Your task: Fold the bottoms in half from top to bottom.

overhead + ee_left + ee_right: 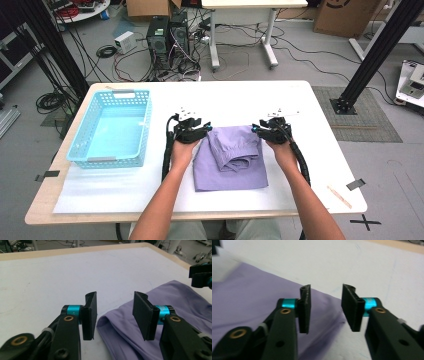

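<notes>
the folded purple cloth [230, 159] lies on the white surface [310, 150], right of the blue basket [111, 128]. the high view shows both hands at the cloth's far corners: left hand-held gripper [207, 129] at the left corner, right hand-held gripper [255, 128] at the right. the left gripper view [114, 315] shows its jaws spread, nothing between them, the cloth edge just below and the other gripper at far right. the right gripper view [325, 311] shows spread jaws above the cloth's border, pinching nothing.
</notes>
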### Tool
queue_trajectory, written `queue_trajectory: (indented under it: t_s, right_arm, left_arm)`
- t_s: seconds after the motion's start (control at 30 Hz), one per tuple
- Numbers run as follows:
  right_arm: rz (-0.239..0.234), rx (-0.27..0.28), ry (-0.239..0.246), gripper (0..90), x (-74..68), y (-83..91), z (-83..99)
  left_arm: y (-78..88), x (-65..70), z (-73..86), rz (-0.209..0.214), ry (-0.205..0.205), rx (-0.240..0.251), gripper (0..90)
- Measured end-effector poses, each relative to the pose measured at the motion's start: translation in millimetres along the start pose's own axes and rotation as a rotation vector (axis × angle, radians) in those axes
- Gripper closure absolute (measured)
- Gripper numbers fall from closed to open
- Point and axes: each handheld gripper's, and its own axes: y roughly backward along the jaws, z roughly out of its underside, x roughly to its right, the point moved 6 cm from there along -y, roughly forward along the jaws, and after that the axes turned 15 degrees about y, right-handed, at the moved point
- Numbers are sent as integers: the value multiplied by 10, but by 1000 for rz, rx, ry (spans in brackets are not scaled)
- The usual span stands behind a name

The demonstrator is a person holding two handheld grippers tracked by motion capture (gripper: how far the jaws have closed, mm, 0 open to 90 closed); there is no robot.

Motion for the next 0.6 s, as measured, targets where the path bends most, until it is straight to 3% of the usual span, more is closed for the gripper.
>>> queue_trajectory:
  t_s: [0.17, 0.33, 0.6]
  right_arm:
    - [-115, 16, 93, 532, -361, 58, -41]
    - [-226, -30, 128, 541, -667, 33, 64]
    - [-279, -92, 180, 589, -943, 65, 231]
  left_arm:
    - [199, -37, 118, 35, 3, 10, 477]
    - [351, -31, 188, 49, 4, 19, 465]
    - [463, -1, 226, 72, 2, 33, 458]
